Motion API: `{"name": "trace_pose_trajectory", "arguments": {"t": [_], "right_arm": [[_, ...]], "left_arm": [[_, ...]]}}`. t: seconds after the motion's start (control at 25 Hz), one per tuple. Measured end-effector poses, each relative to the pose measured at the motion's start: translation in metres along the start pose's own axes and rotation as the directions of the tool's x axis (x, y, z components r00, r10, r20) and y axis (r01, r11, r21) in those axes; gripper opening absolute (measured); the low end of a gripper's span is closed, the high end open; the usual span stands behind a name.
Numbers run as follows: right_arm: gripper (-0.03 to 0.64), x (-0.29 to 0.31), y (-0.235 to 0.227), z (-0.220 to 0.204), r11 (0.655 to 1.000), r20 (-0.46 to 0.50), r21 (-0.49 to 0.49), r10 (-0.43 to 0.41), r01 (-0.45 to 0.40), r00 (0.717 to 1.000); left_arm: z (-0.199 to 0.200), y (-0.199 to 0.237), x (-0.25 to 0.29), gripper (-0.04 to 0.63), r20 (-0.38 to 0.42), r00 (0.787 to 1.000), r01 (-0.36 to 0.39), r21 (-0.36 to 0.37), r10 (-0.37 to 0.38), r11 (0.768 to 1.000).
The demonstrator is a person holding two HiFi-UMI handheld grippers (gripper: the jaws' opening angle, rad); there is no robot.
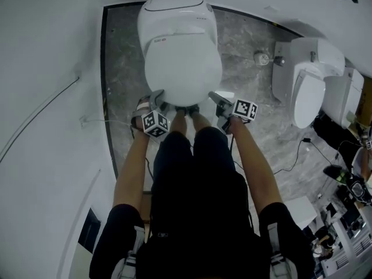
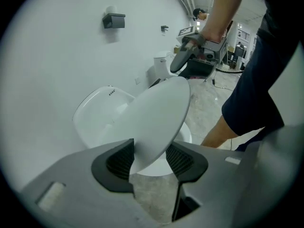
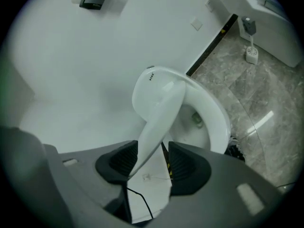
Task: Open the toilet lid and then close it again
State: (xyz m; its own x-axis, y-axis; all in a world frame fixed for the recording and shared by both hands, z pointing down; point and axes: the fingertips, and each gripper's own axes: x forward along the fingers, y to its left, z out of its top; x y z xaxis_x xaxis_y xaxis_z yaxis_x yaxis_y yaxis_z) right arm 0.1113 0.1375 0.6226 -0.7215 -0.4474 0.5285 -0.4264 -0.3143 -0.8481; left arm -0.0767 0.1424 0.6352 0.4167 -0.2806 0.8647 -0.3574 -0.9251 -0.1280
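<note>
The left gripper (image 2: 149, 161) is opening around the tilted toilet lid (image 2: 159, 118) while the right gripper (image 3: 153, 163) is straddling it loosely, unclamped.

From the head view, the white oval plastic toilet lid (image 1: 181, 68) hides the white ceramic bowl (image 3: 216, 122) beneath. The person's feet (image 1: 187, 110) are mostly hidden behind the legs. Dark clutter (image 1: 349, 208) at the right edge is too small to identify.
</note>
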Motion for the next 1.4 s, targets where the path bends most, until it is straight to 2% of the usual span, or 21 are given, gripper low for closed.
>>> {"name": "trace_pose_trajectory", "arguments": {"t": [0.08,0.12,0.16,0.28,0.36,0.4,0.44,0.48,0.52,0.56,0.6,0.68,0.76,0.8,0.84,0.88,0.96,1.12,1.28,1.36,1.4], "right_arm": [[0.185,0.007,-0.003,-0.003,1.0,-0.034,0.004,0.016,-0.016,0.999],[0.125,0.009,-0.004,-0.004,0.999,-0.048,0.011,0.031,-0.03,0.998],[0.103,0.011,-0.005,-0.004,0.999,-0.055,0.023,0.046,-0.045,0.997],[0.088,0.009,-0.011,-0.006,0.997,-0.07,0.058,0.056,-0.052,0.996],[0.086,0.008,-0.018,-0.009,0.997,-0.09,0.065,0.044,-0.038,0.995],[0.084,0.009,-0.021,-0.011,0.997,-0.104,0.07,0.043,-0.036,0.994],[0.084,0.01,-0.024,-0.013,0.997,-0.117,0.074,0.041,-0.033,0.992],[0.084,0.01,-0.025,-0.014,0.997,-0.127,0.07,0.039,-0.03,0.991],[0.084,0.011,-0.026,-0.014,0.997,-0.131,0.063,0.042,-0.034,0.991],[0.084,0.012,-0.026,-0.014,0.997,-0.132,0.06,0.052,-0.045,0.99],[0.084,0.013,-0.026,-0.013,0.997,-0.133,0.058,0.062,-0.055,0.989],[0.084,0.016,-0.031,-0.015,0.998,-0.145,0.05,0.054,-0.047,0.988],[0.084,0.017,-0.037,-0.02,0.998,-0.16,0.052,0.042,-0.034,0.986],[0.084,0.017,-0.039,-0.022,0.998,-0.165,0.052,0.042,-0.033,0.985],[0.084,0.017,-0.042,-0.022,0.998,-0.168,0.052,0.037,-0.029,0.985],[0.084,0.016,-0.046,-0.023,0.999,-0.169,0.05,0.02,-0.012,0.985],[0.084,0.016,-0.053,-0.025,0.999,-0.172,0.047,-0.005,0.014,0.985],[0.084,0.019,-0.059,-0.031,0.999,-0.179,0.049,-0.012,0.022,0.984],[0.084,0.021,-0.066,-0.035,0.998,-0.182,0.053,-0.019,0.029,0.983],[0.084,0.023,-0.07,-0.037,0.998,-0.182,0.051,-0.011,0.021,0.983],[0.084,0.025,-0.072,-0.038,0.999,-0.182,0.048,-0.004,0.013,0.983]], "left_arm": [[-0.003,0.001,0.0,0.193,-0.001,1.0,-0.031,-0.03,0.031,0.999],[-0.004,0.001,0.001,0.193,-0.003,0.999,-0.049,-0.049,0.049,0.998],[-0.005,0.001,0.001,0.193,-0.005,0.998,-0.068,-0.069,0.068,0.995],[-0.009,0.001,0.001,0.193,-0.021,0.994,-0.113,-0.135,0.111,0.984],[-0.015,0.0,-0.002,0.201,-0.027,0.991,-0.136,-0.233,0.133,0.963],[-0.021,-0.002,-0.005,0.203,-0.028,0.989,-0.144,-0.312,0.142,0.939],[-0.028,-0.004,-0.007,0.209,-0.03,0.989,-0.146,-0.405,0.146,0.903],[-0.039,-0.008,-0.008,0.221,-0.037,0.989,-0.141,-0.504,0.142,0.852],[-0.051,-0.014,-0.008,0.233,-0.045,0.99,-0.131,-0.6,0.13,0.789],[-0.063,-0.022,-0.007,0.233,-0.049,0.993,-0.113,-0.692,0.11,0.713],[-0.076,-0.033,-0.005,0.233,-0.046,0.996,-0.087,-0.777,0.081,0.623],[-0.094,-0.055,-0.005,0.233,0.001,1.0,-0.01,-0.911,0.026,0.413],[-0.101,-0.068,-0.007,0.233,0.091,0.995,0.082,-0.974,0.034,0.212],[-0.103,-0.07,-0.008,0.233,0.133,0.99,0.124,-0.983,0.057,0.136],[-0.103,-0.069,-0.009,0.233,0.167,0.982,0.161,-0.984,0.083,0.077],[-0.102,-0.066,-0.009,0.233,0.198,0.974,0.195,-0.98,0.108,0.031],[-0.099,-0.059,-0.008,0.233,0.259,0.954,0.267,-0.963,0.15,-0.04],[-0.083,-0.046,-0.005,0.233,0.374,0.903,0.407,-0.902,0.213,-0.144],[-0.073,-0.037,0.002,0.233,0.403,0.88,0.453,-0.87,0.252,-0.192],[-0.074,-0.038,0.01,0.233,0.394,0.885,0.446,-0.87,0.247,-0.212],[-0.075,-0.038,0.014,0.233,0.384,0.893,0.432,-0.877,0.234,-0.21]]}}
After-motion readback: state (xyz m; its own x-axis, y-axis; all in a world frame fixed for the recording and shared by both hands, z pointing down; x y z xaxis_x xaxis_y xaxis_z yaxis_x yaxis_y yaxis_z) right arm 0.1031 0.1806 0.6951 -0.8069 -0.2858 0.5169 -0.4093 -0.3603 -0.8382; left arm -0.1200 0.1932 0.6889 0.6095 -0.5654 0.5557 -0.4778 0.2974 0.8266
